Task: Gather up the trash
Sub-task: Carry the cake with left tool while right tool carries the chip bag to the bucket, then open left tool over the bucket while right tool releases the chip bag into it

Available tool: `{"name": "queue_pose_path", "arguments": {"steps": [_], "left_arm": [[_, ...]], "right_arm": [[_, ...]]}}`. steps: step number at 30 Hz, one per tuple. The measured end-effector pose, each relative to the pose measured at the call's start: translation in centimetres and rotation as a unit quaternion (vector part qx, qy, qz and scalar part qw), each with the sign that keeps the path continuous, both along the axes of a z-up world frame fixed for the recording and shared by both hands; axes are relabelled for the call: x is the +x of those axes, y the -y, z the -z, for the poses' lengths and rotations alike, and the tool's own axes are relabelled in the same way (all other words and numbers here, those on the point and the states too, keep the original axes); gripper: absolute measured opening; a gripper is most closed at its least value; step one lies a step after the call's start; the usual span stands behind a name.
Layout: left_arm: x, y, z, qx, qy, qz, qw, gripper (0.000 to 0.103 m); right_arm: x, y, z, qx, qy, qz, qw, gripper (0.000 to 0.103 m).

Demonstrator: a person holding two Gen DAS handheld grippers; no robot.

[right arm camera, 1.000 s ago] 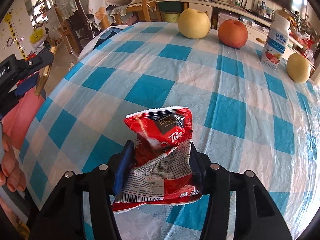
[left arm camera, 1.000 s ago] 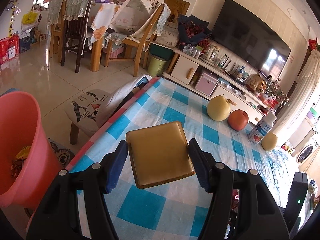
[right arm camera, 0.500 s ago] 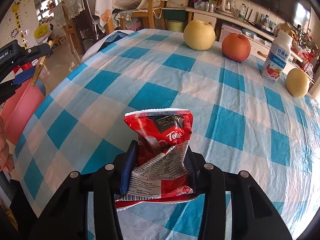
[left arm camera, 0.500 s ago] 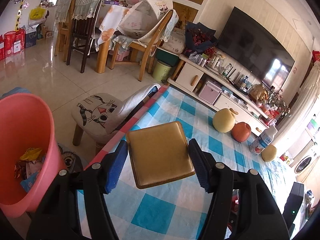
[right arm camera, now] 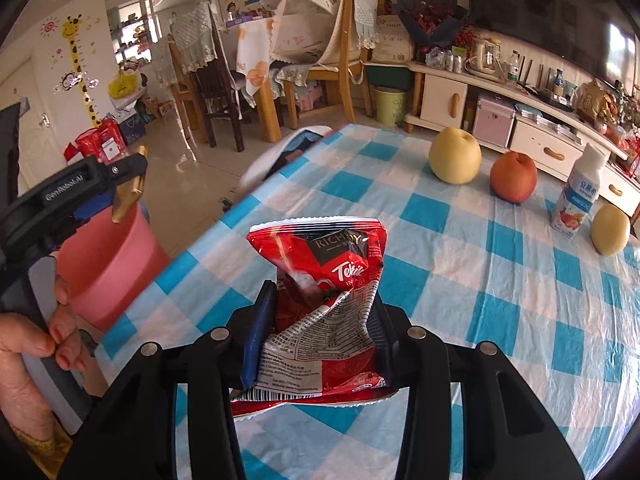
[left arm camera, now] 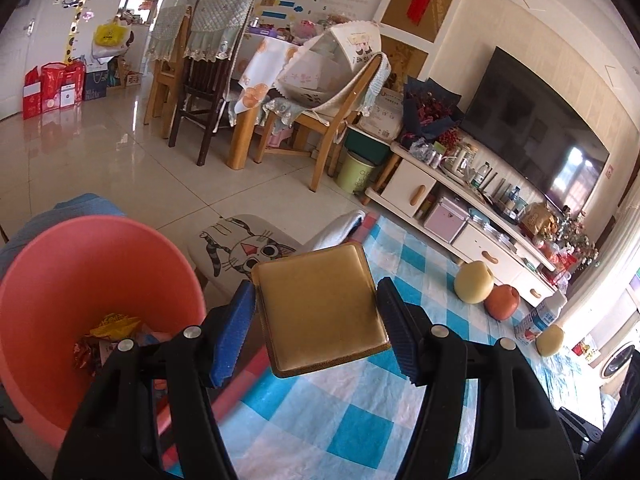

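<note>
Left hand-held gripper of mine clamps a tan square pad mid-frame, right of the pink bin. Right hand-held gripper, its jaws having just closed further, pinches the red wrapper above the bench.

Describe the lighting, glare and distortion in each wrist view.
Left wrist view: strong fisheye bending, dark vignetted corners, blown-out daylight at the right edge, glare on the television and the glossy floor. Right wrist view: same curvature, the red snack wrapper sharp and shiny, the checked tablecloth evenly lit.
</note>
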State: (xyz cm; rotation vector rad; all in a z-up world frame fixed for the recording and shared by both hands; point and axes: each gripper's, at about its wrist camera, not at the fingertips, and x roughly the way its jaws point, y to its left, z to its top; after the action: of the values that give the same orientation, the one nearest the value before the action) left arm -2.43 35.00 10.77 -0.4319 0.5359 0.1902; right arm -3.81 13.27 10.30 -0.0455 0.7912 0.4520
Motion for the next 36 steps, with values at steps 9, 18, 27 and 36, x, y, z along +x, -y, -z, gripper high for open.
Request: {"name": "queue_pose_path", "arguments": {"steps": [9, 18, 27, 36], "left_arm": [[-2.6, -7.0, -0.8, -0.007, -0.016, -0.062, 0.9979, 0.064], [-4.3, -13.7, 1.5, -0.043, -0.048, -0.120, 0.9907, 0.064], [-4.8, -18.1, 4.2, -0.091, -0.087, -0.167, 0.9780, 0.067], [-5.4, -18.5, 3.7, -0.089, -0.068, -0.196, 0.9741, 0.087]], "right_arm": [[-1.8, -8.0, -3.0, 0.058, -0.004, -0.079, 0.995, 0.045], [-1.6, -18.1, -4.4, 0.090, -0.011, -0.165, 0.982, 0.045], [1.4, -24.4, -1.6, 0.110, -0.057, -0.178, 0.976, 0.054], [1.7, -20.0, -1.1, 0.115, -0.040, -0.122, 0.985, 0.080]]}}
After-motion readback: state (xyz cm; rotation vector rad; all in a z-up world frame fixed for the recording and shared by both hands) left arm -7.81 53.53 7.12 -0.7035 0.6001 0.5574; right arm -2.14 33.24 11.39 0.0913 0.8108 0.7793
